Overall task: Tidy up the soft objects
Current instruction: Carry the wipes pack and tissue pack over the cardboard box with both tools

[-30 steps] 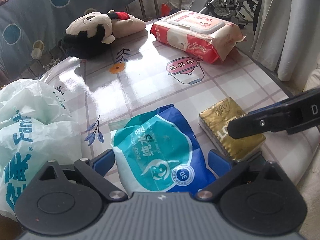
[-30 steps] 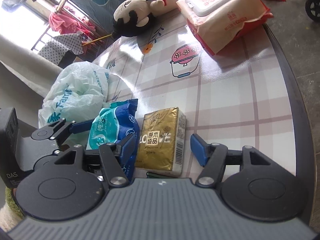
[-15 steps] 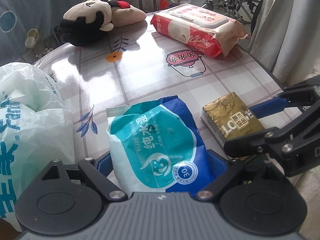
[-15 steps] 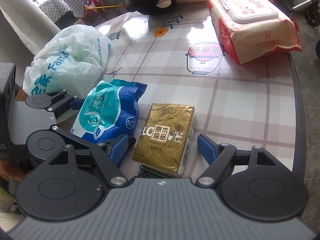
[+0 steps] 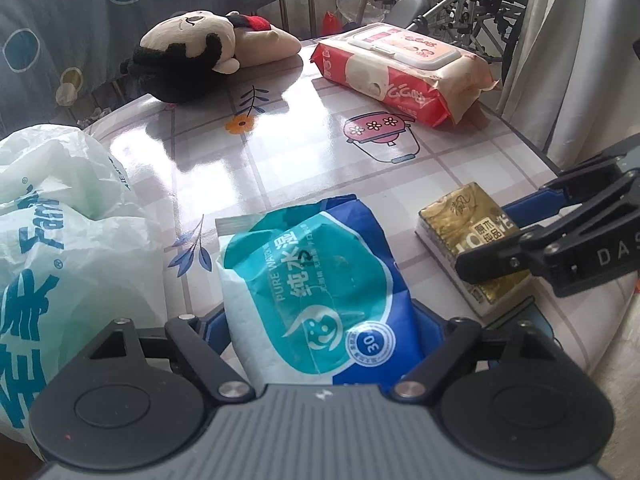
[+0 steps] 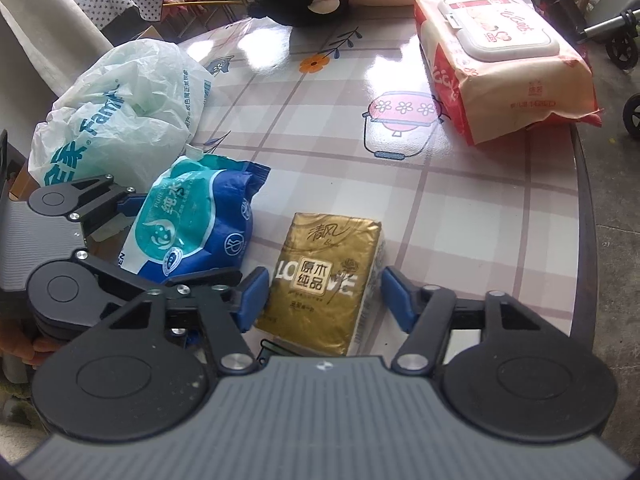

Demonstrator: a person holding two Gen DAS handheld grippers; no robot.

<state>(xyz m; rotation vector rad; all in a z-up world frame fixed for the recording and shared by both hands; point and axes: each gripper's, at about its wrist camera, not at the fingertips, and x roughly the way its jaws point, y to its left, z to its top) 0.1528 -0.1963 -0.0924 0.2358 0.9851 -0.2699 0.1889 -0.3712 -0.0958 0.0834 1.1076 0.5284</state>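
1. Sunlight is glaring off a checked table (image 6: 472, 216), with a plush doll (image 5: 208, 56) and a pink wipes pack (image 6: 504, 68) lying at the far edge and a plastic bag (image 6: 120, 116) slumping at the near left.
2. Left gripper (image 5: 320, 328) is straddling the near end of the blue wipes pack (image 5: 316, 284); its pads are pressing against the pack's sides, so it seems to be clenching it.
3. Right gripper (image 6: 324, 296) is bracketing the gold tissue pack (image 6: 324, 276); the left pad is almost touching, while the right one is standing just clear, so the pack is not yet gripped.
4. Both packs are lying side by side at the near edge, long axes running away from the grippers, each directly ahead of its own gripper.
5. Closing straight in is probably all the right side needs.
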